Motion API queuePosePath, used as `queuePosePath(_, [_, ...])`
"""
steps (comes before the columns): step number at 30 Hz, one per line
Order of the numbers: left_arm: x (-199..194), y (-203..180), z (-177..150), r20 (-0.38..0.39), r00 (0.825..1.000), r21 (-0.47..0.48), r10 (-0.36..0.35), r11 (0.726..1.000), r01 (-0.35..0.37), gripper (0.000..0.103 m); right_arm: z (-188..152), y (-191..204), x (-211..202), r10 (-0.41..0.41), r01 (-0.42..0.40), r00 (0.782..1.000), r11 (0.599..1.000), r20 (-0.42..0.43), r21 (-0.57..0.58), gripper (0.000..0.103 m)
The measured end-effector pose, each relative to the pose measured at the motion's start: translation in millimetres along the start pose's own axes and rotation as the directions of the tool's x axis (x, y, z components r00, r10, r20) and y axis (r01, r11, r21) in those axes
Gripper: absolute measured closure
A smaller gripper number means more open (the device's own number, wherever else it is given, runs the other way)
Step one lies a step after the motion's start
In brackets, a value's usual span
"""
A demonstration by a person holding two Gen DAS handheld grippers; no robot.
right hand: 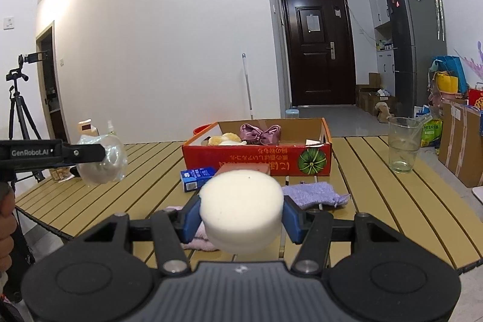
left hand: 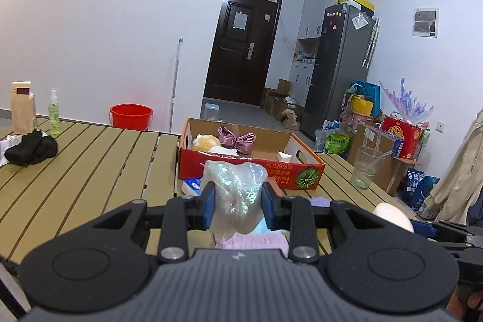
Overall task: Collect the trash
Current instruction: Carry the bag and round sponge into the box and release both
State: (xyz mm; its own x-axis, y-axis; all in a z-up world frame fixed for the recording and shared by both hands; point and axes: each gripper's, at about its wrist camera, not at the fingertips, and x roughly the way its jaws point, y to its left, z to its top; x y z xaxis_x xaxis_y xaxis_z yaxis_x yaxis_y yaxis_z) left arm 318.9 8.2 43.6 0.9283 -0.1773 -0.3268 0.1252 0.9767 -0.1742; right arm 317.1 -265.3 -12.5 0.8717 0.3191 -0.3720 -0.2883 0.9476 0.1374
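Left gripper (left hand: 238,201) clenched on crinkly iridescent wrapper (left hand: 237,189), light and slippery; right gripper (right hand: 241,215) squeezes white foam puck (right hand: 241,210) mid-sides, soft, weightless.

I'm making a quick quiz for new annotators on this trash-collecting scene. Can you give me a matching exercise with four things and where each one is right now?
Things:
1. white foam disc
2. crumpled iridescent wrapper
3. purple satin bow
4. clear plastic cup

Places:
A. inside the red cardboard box
B. standing on the slatted table, right of the box
C. clamped in the left gripper
D. clamped in the right gripper

Pairs: 1-D, 2-C, 3-A, 4-B
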Motion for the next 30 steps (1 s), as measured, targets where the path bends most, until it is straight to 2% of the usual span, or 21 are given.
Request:
queuePosePath(3, [29.0,-1.2,18.9,0.026,0.999,0.018,-0.024,1.000,0.024,0.069,15.2,-10.1,21.8,0.027,-0.027,0.999,1.000,-0.022,0.006,0.048])
queuePosePath(5, [65.5,-3.1,34.5,0.020,1.000,0.026,-0.002,1.000,0.002,0.069,33.7,-22.7,45.2,0.064,-0.063,0.997,0.998,-0.042,0.031,0.048])
queuePosePath(7, [108.5,-3.7,49.6,-0.011,1.000,0.042,0.002,0.999,-0.001,0.069,54.2,-34.2,74.0,0.088,-0.087,0.995,0.996,-0.050,0.030,0.048])
queuePosePath(11, [218.2,0.1,87.5,-0.138,0.990,0.012,-0.032,0.999,0.034,0.069,108.8,-65.2,157.9,0.064,-0.061,0.995,0.997,-0.079,0.038,0.048])
queuePosePath(14, [306.7,2.2,108.1,-0.253,0.965,-0.014,-0.063,0.998,0.062,0.069,149.0,-95.5,240.0,0.056,-0.038,0.989,0.991,-0.139,0.131,0.048])
queuePosePath(16, [357.2,1.7,111.1,-0.304,0.952,-0.001,-0.042,0.999,0.044,0.068,168.0,-110.8,302.3,0.044,-0.017,0.979,0.991,-0.199,0.136,0.048])
queuePosePath(19, [419.8,2.7,106.4,-0.405,0.914,0.046,0.008,0.999,0.011,0.067,176.3,-133.6,385.9,0.023,0.039,0.950,0.981,-0.312,0.190,0.048])
queuePosePath(20, [433.4,4.7,103.8,-0.424,0.906,0.044,0.018,0.999,0.001,0.064,177.7,-139.9,407.3,0.019,0.056,0.941,0.975,-0.337,0.213,0.048])
queuePosePath(21, [443.3,7.4,101.2,-0.435,0.900,0.048,0.033,0.999,-0.014,0.057,177.9,-146.6,425.9,0.001,0.087,0.935,0.969,-0.354,0.232,0.048])
queuePosePath(22, [449.0,10.5,98.7,-0.436,0.899,0.050,0.050,0.998,-0.032,0.052,177.8,-149.3,443.1,-0.023,0.114,0.928,0.968,-0.371,0.226,0.048])
queuePosePath(24, [455.4,13.3,96.5,-0.426,0.903,0.058,0.044,0.998,-0.021,0.037,173.8,-151.7,468.6,-0.051,0.147,0.916,0.965,-0.397,0.216,0.045])
queuePosePath(27, [456.2,14.2,98.0,-0.416,0.908,0.066,0.042,0.998,-0.016,0.030,166.9,-156.7,493.2,-0.037,0.165,0.900,0.951,-0.434,0.261,0.039])
queuePosePath(30, [450.8,12.1,102.6,-0.418,0.908,0.072,0.043,0.997,-0.014,0.030,166.3,-153.7,495.0,-0.050,0.173,0.901,0.952,-0.430,0.251,0.036])
